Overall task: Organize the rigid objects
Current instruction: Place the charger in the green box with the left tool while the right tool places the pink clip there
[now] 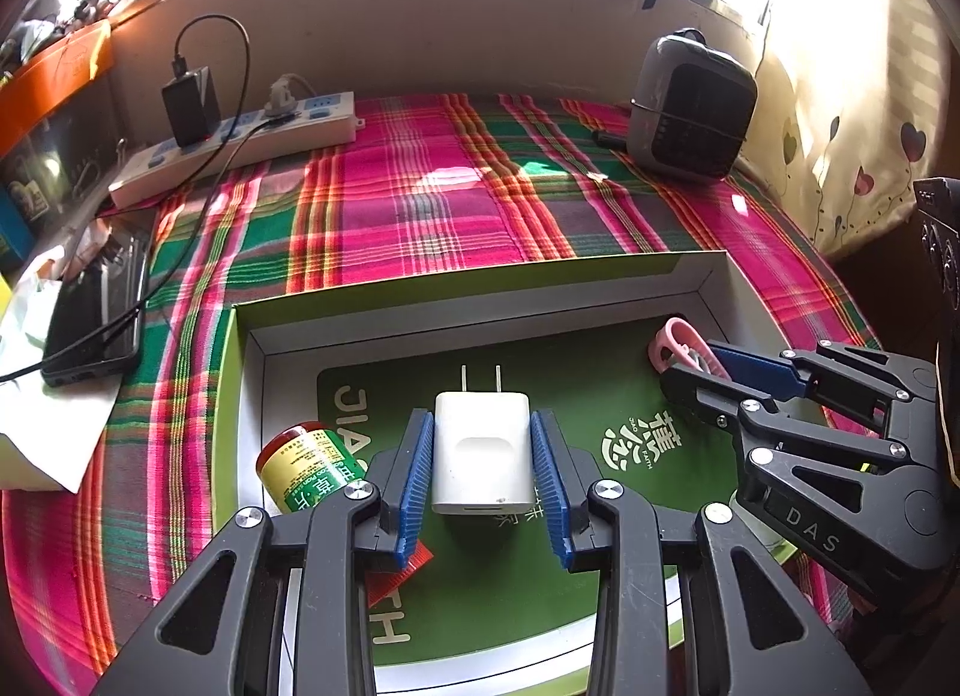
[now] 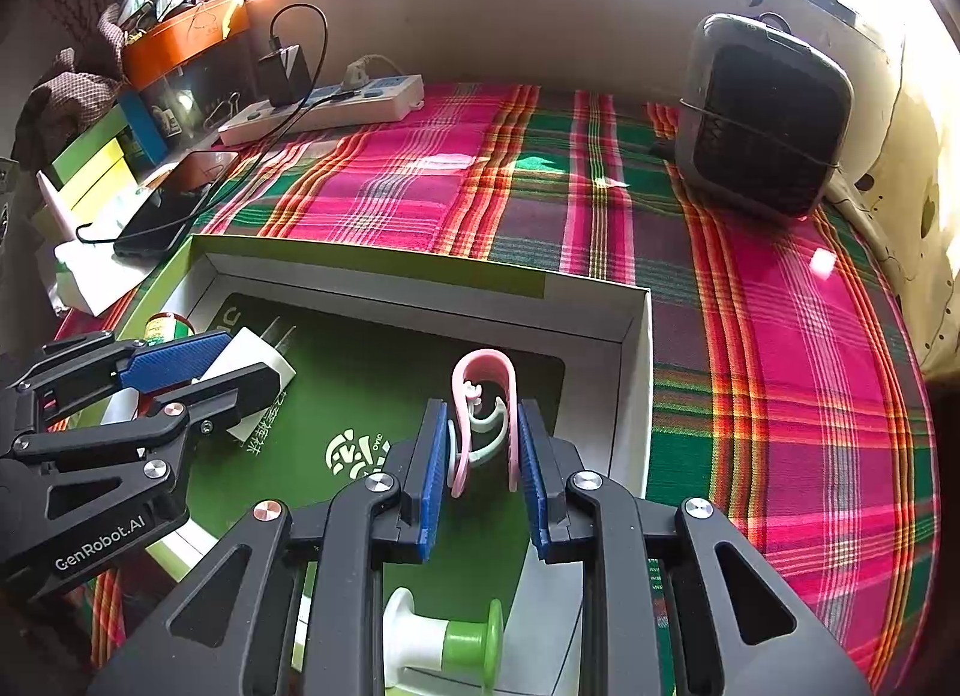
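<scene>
A shallow cardboard box [image 1: 480,282] with a green floor lies on the plaid cloth; it also shows in the right wrist view [image 2: 636,384]. My left gripper [image 1: 483,432] is shut on a white plug charger [image 1: 483,456], prongs pointing away, over the box floor. The charger also shows in the right wrist view [image 2: 252,366]. My right gripper [image 2: 483,426] is shut on a pink and white clip [image 2: 486,396] near the box's right wall; the clip shows in the left wrist view too [image 1: 678,345]. A small jar [image 1: 306,471] with a red lid lies in the box's left corner.
A white and green spool [image 2: 444,642] lies in the box below my right gripper. A power strip [image 1: 240,147], a phone [image 1: 96,312] on a cable and a dark heater [image 1: 690,108] stand on the plaid cloth [image 1: 420,204]. Clutter fills the left edge.
</scene>
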Demonstrator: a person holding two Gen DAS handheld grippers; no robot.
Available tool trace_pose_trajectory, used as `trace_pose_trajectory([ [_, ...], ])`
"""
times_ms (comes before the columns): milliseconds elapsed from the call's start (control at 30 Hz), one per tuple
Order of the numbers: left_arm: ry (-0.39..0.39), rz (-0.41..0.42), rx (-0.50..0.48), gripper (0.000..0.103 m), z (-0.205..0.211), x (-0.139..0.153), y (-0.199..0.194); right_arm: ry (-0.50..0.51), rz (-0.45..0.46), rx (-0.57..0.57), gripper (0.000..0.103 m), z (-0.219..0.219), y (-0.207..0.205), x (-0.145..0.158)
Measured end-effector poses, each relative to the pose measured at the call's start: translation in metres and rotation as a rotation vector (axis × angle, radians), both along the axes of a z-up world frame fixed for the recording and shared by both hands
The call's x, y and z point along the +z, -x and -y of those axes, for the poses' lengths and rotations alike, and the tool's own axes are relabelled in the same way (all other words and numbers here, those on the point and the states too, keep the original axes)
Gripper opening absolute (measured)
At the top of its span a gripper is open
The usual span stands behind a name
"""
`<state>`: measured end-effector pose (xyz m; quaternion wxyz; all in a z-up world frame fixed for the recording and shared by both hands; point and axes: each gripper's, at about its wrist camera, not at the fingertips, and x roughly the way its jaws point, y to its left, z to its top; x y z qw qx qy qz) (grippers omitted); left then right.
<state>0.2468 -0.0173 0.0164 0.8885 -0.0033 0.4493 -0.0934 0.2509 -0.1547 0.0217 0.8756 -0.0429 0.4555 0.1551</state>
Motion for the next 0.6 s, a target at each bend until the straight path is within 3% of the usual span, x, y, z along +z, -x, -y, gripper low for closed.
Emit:
trace_pose_trajectory([
  [267, 0.005, -0.007, 0.011, 0.033, -0.001, 0.001, 0.0, -0.005, 0.0, 0.001, 0.025, -0.001, 0.001, 0.0],
  [500, 0.004, 0.015, 0.011, 0.037, -0.001, 0.009, 0.006, -0.007, 0.017, 0.002, 0.043, -0.002, 0.006, 0.004],
  [600, 0.01, 0.02, 0.008, 0.039, -0.001, 0.012, 0.011, -0.007, 0.024, -0.001, 0.045, -0.002, 0.01, 0.007],
])
